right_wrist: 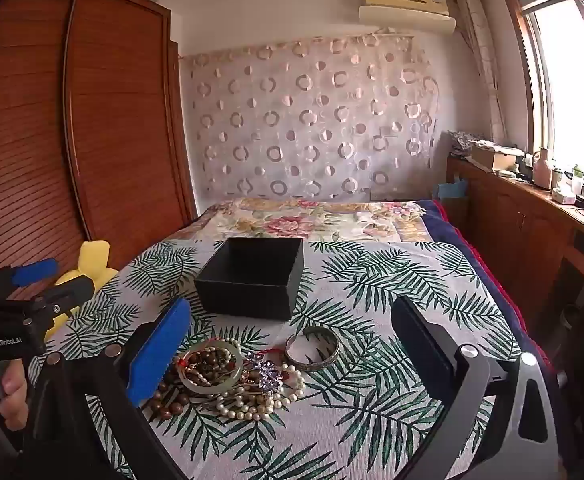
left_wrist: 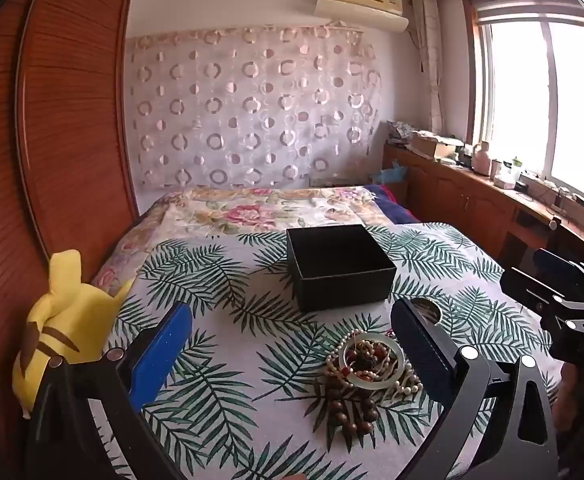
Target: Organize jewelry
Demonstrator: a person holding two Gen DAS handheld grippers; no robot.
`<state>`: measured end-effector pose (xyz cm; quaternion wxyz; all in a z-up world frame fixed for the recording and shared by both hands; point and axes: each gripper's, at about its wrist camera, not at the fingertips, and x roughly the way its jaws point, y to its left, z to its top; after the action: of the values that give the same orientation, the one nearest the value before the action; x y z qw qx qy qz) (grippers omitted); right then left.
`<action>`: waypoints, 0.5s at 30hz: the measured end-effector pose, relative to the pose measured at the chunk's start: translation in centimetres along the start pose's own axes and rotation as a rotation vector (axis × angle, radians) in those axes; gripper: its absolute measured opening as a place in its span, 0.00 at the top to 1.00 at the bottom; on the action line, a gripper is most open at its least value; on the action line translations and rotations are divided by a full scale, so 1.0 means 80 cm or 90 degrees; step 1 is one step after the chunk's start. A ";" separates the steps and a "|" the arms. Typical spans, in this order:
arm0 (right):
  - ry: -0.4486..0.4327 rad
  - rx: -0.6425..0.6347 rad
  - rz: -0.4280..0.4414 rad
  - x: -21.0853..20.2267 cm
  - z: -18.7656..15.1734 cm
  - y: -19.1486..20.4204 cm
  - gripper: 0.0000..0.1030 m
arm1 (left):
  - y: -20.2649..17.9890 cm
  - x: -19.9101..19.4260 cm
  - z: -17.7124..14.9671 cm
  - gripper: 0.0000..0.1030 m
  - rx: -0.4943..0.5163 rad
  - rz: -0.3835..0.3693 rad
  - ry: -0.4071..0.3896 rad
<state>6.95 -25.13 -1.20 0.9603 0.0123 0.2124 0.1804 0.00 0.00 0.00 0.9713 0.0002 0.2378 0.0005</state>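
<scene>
A pile of jewelry lies on the leaf-print cloth: a pale jade bangle (left_wrist: 373,364) (right_wrist: 210,368), brown wooden beads (left_wrist: 350,412) (right_wrist: 167,402), a pearl strand (right_wrist: 259,402), a purple brooch (right_wrist: 265,372) and a silver bangle (right_wrist: 312,350). An open, empty black box (left_wrist: 338,266) (right_wrist: 253,276) stands just behind the pile. My left gripper (left_wrist: 292,340) is open above the cloth, the pile near its right finger. My right gripper (right_wrist: 292,340) is open, the pile between its fingers toward the left one. The right gripper also shows in the left wrist view (left_wrist: 556,300), and the left gripper in the right wrist view (right_wrist: 31,276).
A yellow plush toy (left_wrist: 63,320) (right_wrist: 87,268) lies at the bed's left edge beside a wooden wardrobe (left_wrist: 71,120). A floral blanket (left_wrist: 271,210) covers the far bed. A wooden cabinet (right_wrist: 532,216) with clutter runs under the window on the right.
</scene>
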 end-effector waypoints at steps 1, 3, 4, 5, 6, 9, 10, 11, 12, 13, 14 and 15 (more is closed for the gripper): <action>0.006 -0.003 -0.003 0.000 0.000 0.000 0.02 | 0.000 0.000 0.000 0.06 -0.001 0.000 -0.001; 0.006 -0.005 -0.002 0.000 0.000 0.001 0.02 | 0.000 0.000 0.000 0.06 -0.001 0.000 -0.001; 0.006 -0.005 -0.003 0.000 0.000 0.001 0.02 | 0.000 0.000 0.000 0.06 -0.001 0.000 0.000; 0.006 -0.004 -0.003 0.000 0.000 0.001 0.02 | 0.001 0.000 0.000 0.06 -0.002 -0.001 0.000; 0.005 -0.004 -0.003 -0.001 0.000 0.001 0.02 | 0.001 0.000 0.000 0.06 -0.003 0.000 -0.001; 0.003 -0.004 -0.002 -0.002 0.001 0.002 0.02 | 0.000 0.000 0.000 0.06 -0.001 -0.001 -0.003; 0.005 -0.005 -0.002 -0.001 0.000 0.002 0.02 | 0.000 0.000 0.000 0.06 -0.001 -0.001 -0.003; 0.004 -0.005 -0.002 -0.001 0.000 0.002 0.02 | -0.001 0.000 0.000 0.06 -0.001 -0.001 -0.004; 0.004 -0.005 -0.002 -0.001 0.000 0.002 0.02 | -0.001 0.000 0.000 0.06 0.000 -0.001 -0.004; 0.003 -0.005 -0.002 -0.001 0.001 0.002 0.02 | 0.000 0.000 0.000 0.06 -0.001 -0.001 -0.003; 0.003 -0.005 -0.002 -0.002 0.001 0.002 0.02 | 0.000 0.000 0.000 0.06 -0.001 -0.001 -0.003; 0.003 -0.005 -0.002 -0.001 0.000 0.002 0.02 | 0.000 0.000 0.000 0.06 -0.001 -0.001 -0.003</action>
<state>6.81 -24.99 -1.11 0.9601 0.0078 0.2143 0.1795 0.02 -0.01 0.00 0.9719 -0.0010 0.2354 -0.0003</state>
